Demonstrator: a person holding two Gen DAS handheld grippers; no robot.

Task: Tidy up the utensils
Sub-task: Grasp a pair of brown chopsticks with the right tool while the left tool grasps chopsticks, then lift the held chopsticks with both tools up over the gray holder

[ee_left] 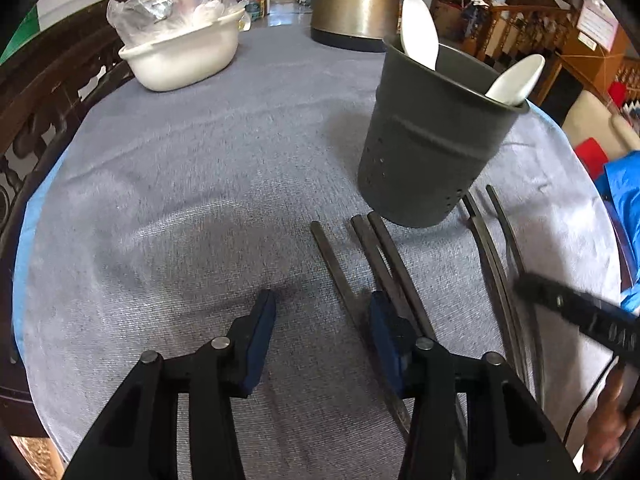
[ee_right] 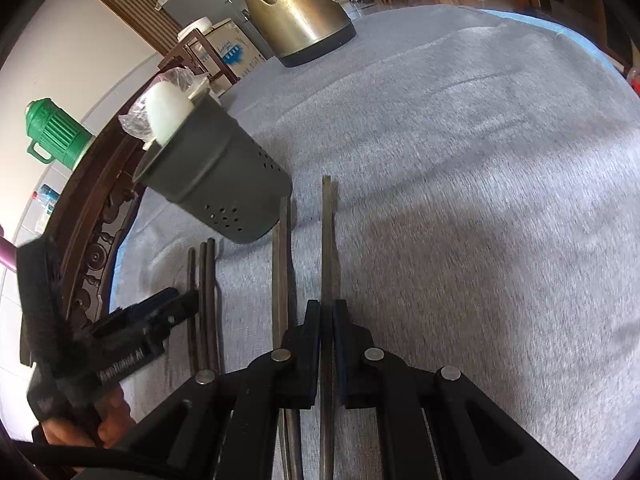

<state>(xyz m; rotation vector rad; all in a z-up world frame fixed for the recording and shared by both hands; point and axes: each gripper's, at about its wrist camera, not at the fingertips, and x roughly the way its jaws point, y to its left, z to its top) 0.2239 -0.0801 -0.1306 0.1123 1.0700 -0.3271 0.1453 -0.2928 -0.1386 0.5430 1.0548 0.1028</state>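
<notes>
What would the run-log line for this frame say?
left gripper: open over chopsticks | right gripper: shut on one chopstick | holder: upright, two white spoons inside

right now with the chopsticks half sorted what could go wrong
1. The right gripper has its jaws shut on one thin dark chopstick, gripped far from its tip; it may swing or slip when lifted.
2. The tall dark grey plastic utensil holder stands close by, holding two white spoons; a long chopstick could knock it.
3. The left gripper, jaws apart, sits beside three loose dark chopsticks and may scatter them.
</notes>
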